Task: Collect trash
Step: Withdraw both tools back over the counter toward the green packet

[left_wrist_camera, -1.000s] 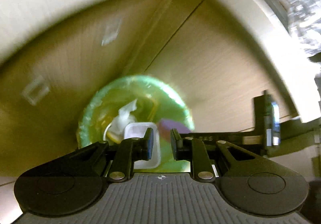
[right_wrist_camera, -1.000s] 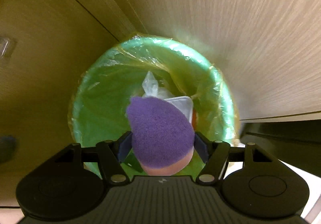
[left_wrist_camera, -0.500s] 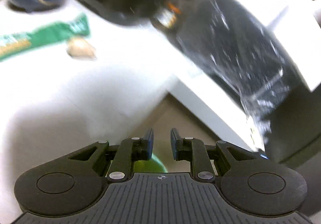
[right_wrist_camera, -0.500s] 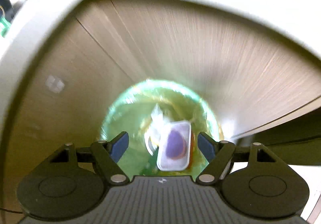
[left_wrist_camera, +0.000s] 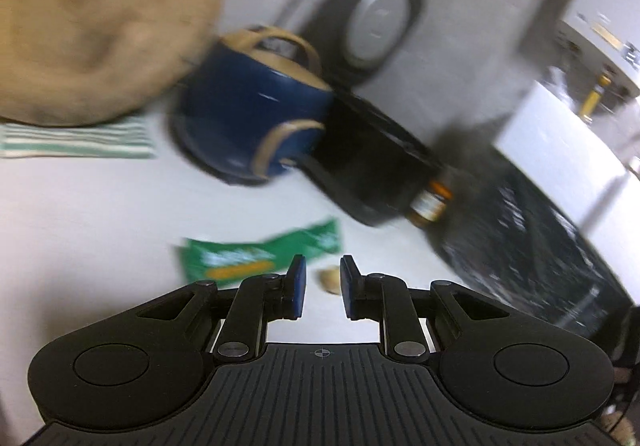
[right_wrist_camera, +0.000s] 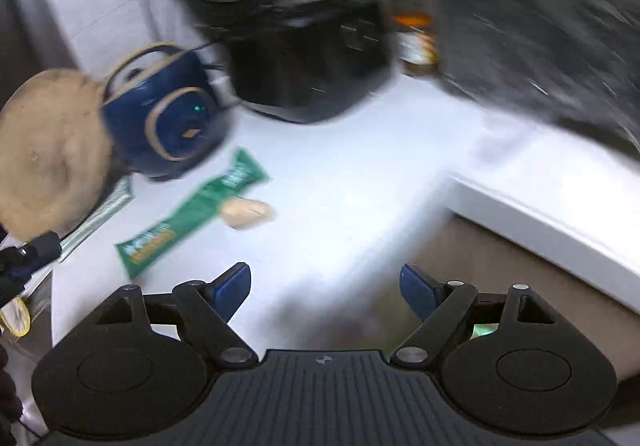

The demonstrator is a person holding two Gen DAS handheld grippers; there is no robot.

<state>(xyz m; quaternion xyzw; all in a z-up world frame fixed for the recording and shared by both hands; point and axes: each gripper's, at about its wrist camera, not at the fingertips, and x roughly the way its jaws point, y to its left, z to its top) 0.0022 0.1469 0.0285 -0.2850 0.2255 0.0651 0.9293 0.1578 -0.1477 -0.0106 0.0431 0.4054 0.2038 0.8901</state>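
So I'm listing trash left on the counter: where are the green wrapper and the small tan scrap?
green wrapper (right_wrist_camera: 192, 216), right wrist view, middle of its length.
small tan scrap (right_wrist_camera: 246, 212), right wrist view, its centre.

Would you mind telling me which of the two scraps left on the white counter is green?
The long flat wrapper is green; the small rounded lump touching it is pale tan.

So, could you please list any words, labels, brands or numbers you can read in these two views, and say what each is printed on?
None can be read; both views are motion-blurred.
Flat green snack wrapper: white and orange print, too blurred to read.
Small brown jar with orange cap: pale label, too blurred.
Round navy-blue appliance with tan trim: a green light and an orange mark, no legible text.
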